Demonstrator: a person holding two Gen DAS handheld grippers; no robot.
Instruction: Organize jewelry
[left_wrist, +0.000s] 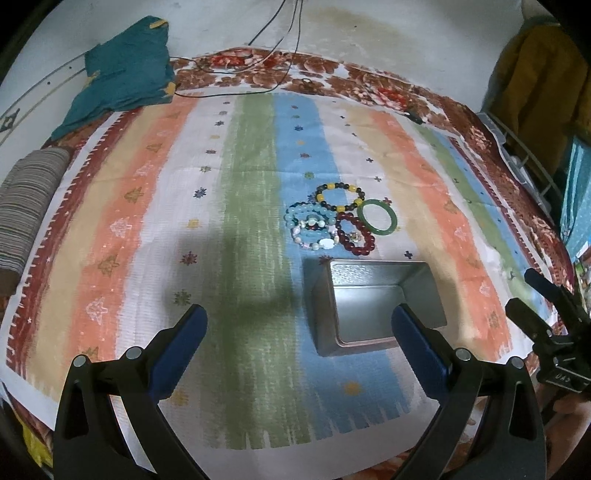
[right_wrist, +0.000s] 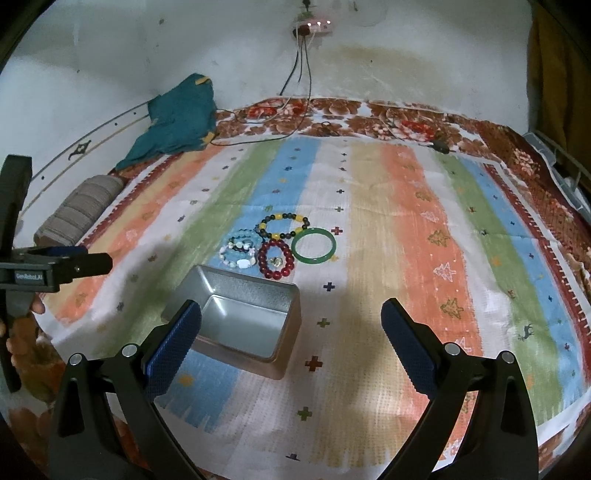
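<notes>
Several bracelets lie clustered on a striped cloth: a green bangle (left_wrist: 377, 222) (right_wrist: 314, 246), a dark red bead bracelet (left_wrist: 356, 233) (right_wrist: 276, 263), a yellow-and-dark bead bracelet (left_wrist: 338, 196) (right_wrist: 283, 225) and pale blue and white bead bracelets (left_wrist: 312, 229) (right_wrist: 240, 251). An empty metal tin (left_wrist: 373, 308) (right_wrist: 236, 317) sits just in front of them. My left gripper (left_wrist: 299, 326) hovers open above the cloth, left of the tin. My right gripper (right_wrist: 291, 325) is open too, over the tin's right side. Nothing is between either pair of fingers.
A teal cloth (left_wrist: 125, 74) (right_wrist: 177, 118) and a striped grey roll (left_wrist: 26, 206) (right_wrist: 79, 210) lie at the bed's far left. Cables (right_wrist: 299, 74) hang down the wall onto the floral blanket (left_wrist: 369, 85). A rack (left_wrist: 524, 155) stands at the right edge.
</notes>
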